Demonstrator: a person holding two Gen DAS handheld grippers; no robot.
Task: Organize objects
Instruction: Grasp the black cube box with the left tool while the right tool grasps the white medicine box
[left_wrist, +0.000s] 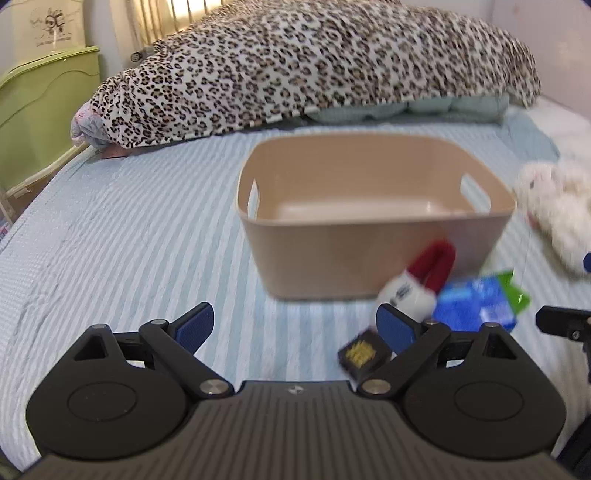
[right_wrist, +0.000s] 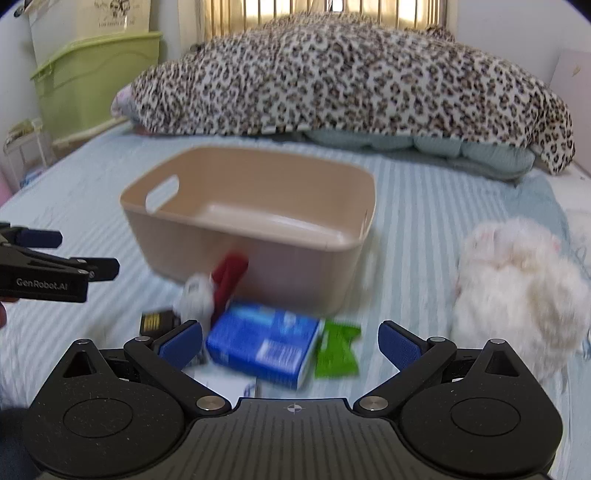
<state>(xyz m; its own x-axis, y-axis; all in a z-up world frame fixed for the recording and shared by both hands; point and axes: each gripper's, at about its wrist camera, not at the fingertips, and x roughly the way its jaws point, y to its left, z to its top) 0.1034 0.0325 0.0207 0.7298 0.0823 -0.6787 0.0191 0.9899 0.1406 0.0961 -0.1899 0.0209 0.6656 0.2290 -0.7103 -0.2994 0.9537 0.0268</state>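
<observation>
An empty beige bin (left_wrist: 369, 221) (right_wrist: 258, 229) stands on the striped bed. In front of it lie a red and white plush (left_wrist: 421, 280) (right_wrist: 218, 288), a blue box (left_wrist: 476, 302) (right_wrist: 266, 347), a green packet (left_wrist: 513, 291) (right_wrist: 338, 350) and a small black item with gold contacts (left_wrist: 364, 354) (right_wrist: 157, 323). A white fluffy toy (left_wrist: 557, 210) (right_wrist: 517, 291) lies to the right. My left gripper (left_wrist: 295, 328) is open and empty, left of the pile; it also shows in the right wrist view (right_wrist: 55, 258). My right gripper (right_wrist: 291, 347) is open and empty, with the blue box between its fingers.
A leopard-print blanket (left_wrist: 314, 62) (right_wrist: 351, 77) is heaped over pale quilted bedding at the far end of the bed. A green plastic crate (left_wrist: 40, 110) (right_wrist: 96, 74) stands beside the bed at the left. A white paper (right_wrist: 229, 384) lies under the blue box.
</observation>
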